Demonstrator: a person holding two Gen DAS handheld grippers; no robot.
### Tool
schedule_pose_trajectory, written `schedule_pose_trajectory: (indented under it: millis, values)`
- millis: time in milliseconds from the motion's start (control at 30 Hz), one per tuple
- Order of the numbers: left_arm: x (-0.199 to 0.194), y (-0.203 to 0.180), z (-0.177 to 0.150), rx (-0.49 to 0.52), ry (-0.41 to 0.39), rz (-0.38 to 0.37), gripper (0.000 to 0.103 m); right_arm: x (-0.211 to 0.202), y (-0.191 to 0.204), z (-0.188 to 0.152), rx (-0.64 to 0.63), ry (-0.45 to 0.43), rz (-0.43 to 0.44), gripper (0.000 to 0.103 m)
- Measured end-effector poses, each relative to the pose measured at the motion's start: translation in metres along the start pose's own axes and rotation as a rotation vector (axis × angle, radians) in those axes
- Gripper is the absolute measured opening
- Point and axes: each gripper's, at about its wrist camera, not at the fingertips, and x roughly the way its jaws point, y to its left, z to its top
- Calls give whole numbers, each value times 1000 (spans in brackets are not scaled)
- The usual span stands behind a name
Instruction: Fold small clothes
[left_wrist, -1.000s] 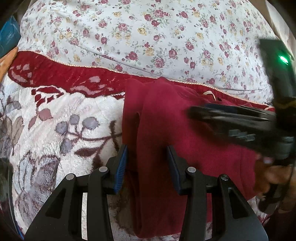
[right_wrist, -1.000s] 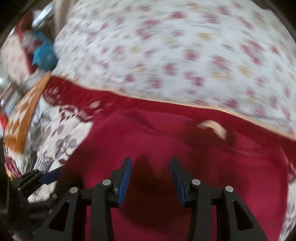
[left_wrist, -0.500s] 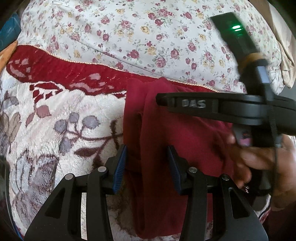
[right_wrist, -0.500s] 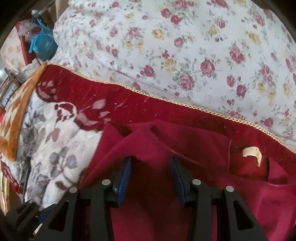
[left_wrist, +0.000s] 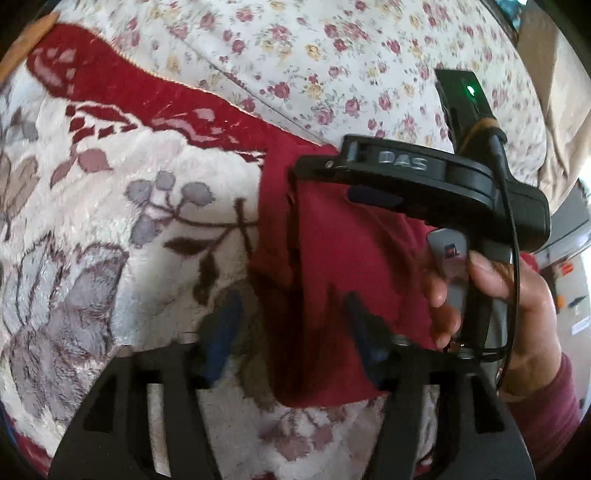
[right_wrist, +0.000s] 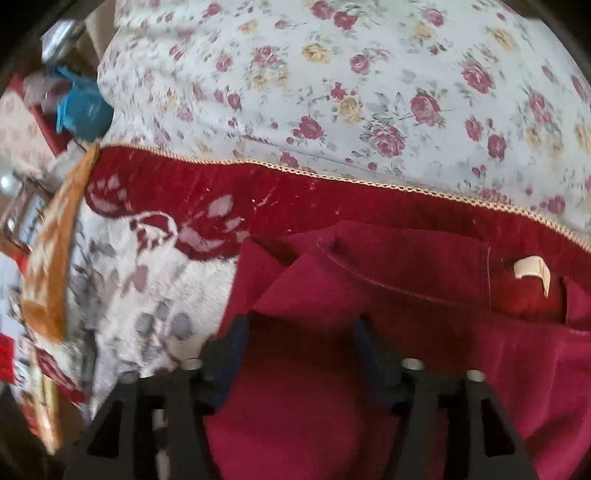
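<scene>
As a fold is apparently being laid down, the dark red garment (left_wrist: 332, 258) is being released onto the plush floral blanket (left_wrist: 110, 229): the jaws of the left gripper (left_wrist: 291, 332) and of the right gripper (right_wrist: 299, 350) are opening, spread over the cloth with its folded edge lying between them, no longer being pinched. Beyond, the blanket's red border is being met by a rose-print sheet (right_wrist: 332, 92); clutter is being glimpsed at the bedside.

Your left gripper (left_wrist: 291, 332) is opening, its jaws now clear of the red garment (left_wrist: 332, 258) fold; your right gripper (right_wrist: 299, 350) is opening too, over the cloth.
</scene>
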Motion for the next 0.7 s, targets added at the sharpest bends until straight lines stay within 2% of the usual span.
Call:
schedule_pose_trajectory:
  millis: [67, 200, 333, 433, 467, 500, 533, 567, 600, 667, 700]
  values:
    - [-2, 1, 2, -1, -18, 8, 64, -1, 5, 1, -6, 8, 18, 83]
    - [0, -7, 3, 33, -2, -35, 64, 16, 26, 2, -60, 66, -31, 85]
    - [5, -5, 3, 44, 14, -13, 64, 38, 47, 4, -149, 75, -158, 98]
    - [7, -2, 3, 40, 20, -10, 64, 48, 57, 2, -218, 65, -241, 98]
    - [8, -3, 4, 45, 22, -13, 64, 46, 57, 0, -231, 48, -245, 91]
    - [9, -4, 4, 53, 23, -13, 64, 43, 55, -2, -238, 25, -250, 76]
    - [10, -7, 3, 64, 25, -15, 64, 38, 51, -4, -241, 3, -251, 70]
    - [13, -10, 3, 79, 29, -16, 64, 31, 45, -4, -234, -8, -213, 61]
    - [14, -13, 2, 92, 34, -16, 64, 23, 38, -4, -218, -18, -172, 47]
    - [19, -19, 1, 113, 39, -11, 64, 9, 27, -3, -184, -25, -91, 31]
    - [20, -22, -1, 118, 39, -7, 64, 1, 22, -2, -165, -33, -59, 28]
